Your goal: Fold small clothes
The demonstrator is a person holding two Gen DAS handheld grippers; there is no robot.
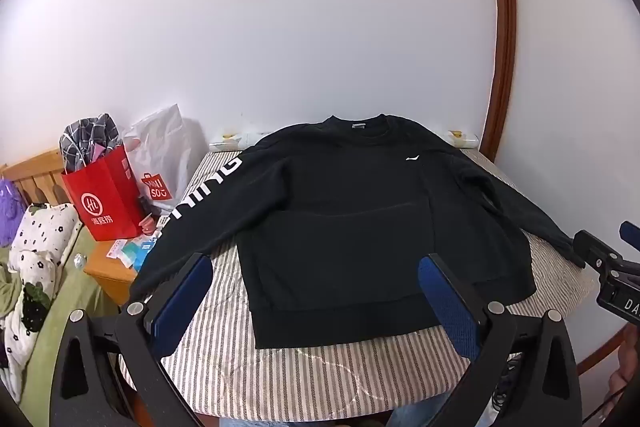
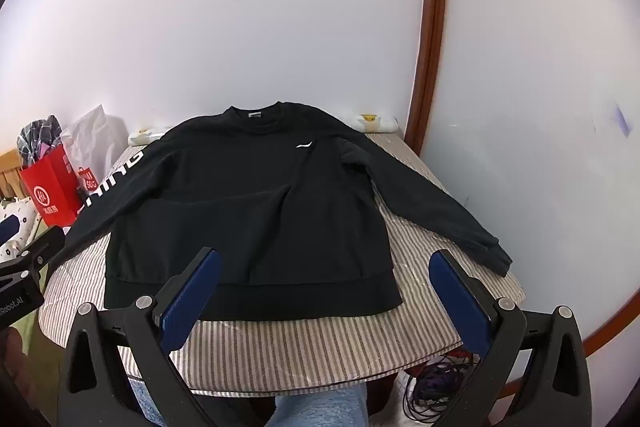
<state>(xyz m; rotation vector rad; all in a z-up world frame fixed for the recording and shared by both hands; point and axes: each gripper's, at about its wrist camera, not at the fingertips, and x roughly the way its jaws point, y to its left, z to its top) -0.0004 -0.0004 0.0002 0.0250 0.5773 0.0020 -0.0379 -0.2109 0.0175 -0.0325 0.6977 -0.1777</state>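
The black sweatshirt (image 1: 340,227) lies flat, front up, on the striped table (image 1: 304,371), collar toward the wall, hem at the near edge, sleeves angled outward. The left gripper (image 1: 316,301) and right gripper (image 2: 326,297) hover above the hem, jaws spread wide and holding nothing. The first fold seems not yet begun. To do it well, pinch each sleeve at its cuff and lay it straight across the chest, keeping the body unwrinkled.

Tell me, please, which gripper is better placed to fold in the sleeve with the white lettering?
Left, probably. The lettered sleeve runs down the sweatshirt's left side, ending beside the open left gripper. The right gripper, also open, hovers nearer the plain sleeve.
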